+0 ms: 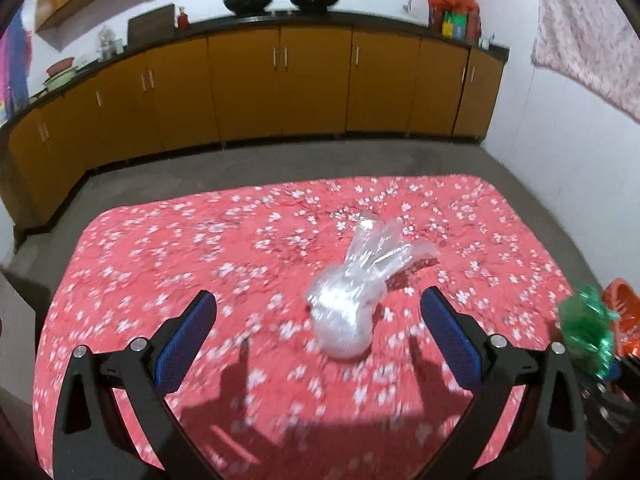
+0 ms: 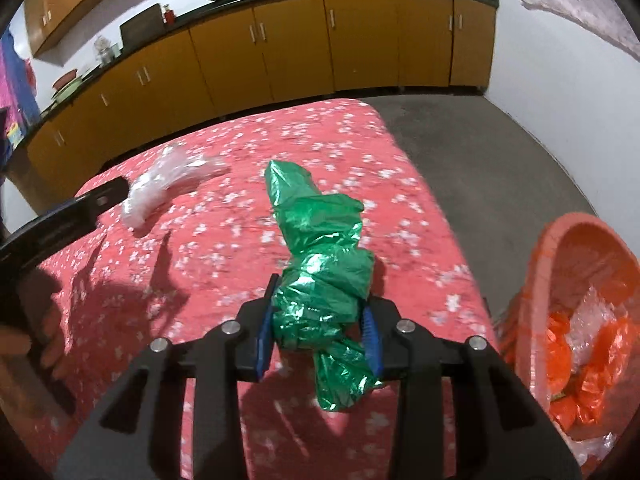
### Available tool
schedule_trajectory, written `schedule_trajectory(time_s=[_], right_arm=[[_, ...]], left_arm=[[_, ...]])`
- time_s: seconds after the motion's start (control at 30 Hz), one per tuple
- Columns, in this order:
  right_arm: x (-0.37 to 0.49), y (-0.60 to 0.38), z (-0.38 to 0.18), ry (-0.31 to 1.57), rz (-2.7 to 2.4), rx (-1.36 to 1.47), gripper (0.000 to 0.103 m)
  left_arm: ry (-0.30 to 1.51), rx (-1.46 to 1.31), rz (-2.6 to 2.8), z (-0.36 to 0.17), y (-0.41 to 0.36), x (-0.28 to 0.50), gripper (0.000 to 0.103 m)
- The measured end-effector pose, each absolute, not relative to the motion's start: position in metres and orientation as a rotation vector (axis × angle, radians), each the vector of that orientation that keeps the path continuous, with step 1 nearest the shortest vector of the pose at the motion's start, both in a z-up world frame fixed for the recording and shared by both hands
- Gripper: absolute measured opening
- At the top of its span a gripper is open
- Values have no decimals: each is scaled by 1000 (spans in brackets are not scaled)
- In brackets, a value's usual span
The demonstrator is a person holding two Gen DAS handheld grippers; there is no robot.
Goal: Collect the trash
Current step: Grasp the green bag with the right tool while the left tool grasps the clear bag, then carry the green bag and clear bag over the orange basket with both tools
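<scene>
Tabletop (image 1: pixel 160 240) edge near bin (image 2: pixel 552 264): we judged drop could miss.
Right gripper (image 2: pixel 318 332) clenched on green bag (image 2: pixel 320 280); loose tail might snag or slip.
Left gripper (image 1: pixel 318 316) released, clear bag (image 1: pixel 348 304) ahead on tabletop; blur suggested haste, misgrasp risk.

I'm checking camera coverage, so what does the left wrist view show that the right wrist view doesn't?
Only the left wrist view shows the left gripper from behind, its pads wide apart, nothing between them.

Only the right wrist view shows the right gripper shut on the green plastic bag, and inside the orange basket, which holds orange and clear wrappers.

Both show the clear plastic bag lying on the red floral cloth, and the yellow cabinets.
</scene>
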State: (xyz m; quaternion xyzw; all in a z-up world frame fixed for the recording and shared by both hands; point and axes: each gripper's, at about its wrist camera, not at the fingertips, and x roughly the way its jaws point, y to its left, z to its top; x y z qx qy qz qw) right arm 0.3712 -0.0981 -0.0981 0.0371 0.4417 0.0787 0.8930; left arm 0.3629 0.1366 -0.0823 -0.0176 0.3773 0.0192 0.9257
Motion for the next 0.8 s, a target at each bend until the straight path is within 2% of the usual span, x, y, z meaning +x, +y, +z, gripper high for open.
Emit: schedule_trajectory(time_s=[0.17,0.23,0.3,0.37,0.47,0.6,0.8], right_arm=[[371,-106,-100,933,177,98,36],[371,-106,-99,931,184,100,36],[370,-106,-99,931,190,102,36],[368,-106,-99,932,190,102,36],[367,-109,-98,935,187,107,36],[361,-114,-92,925,179,108,36],[338,-123,-73,893,172,118,36]], left_arm=[[853,-63,19,-95,134,388,100],[868,-62,22,-100,134,392,94],[889,-72,12,-105,132,397,74],[898,-83,5,-108,131,398,65],[891,-77,-16,-106,128,395,43],[864,-76,-16,-96,129,375,38],[816,-79,-19,-73,127,323,37]])
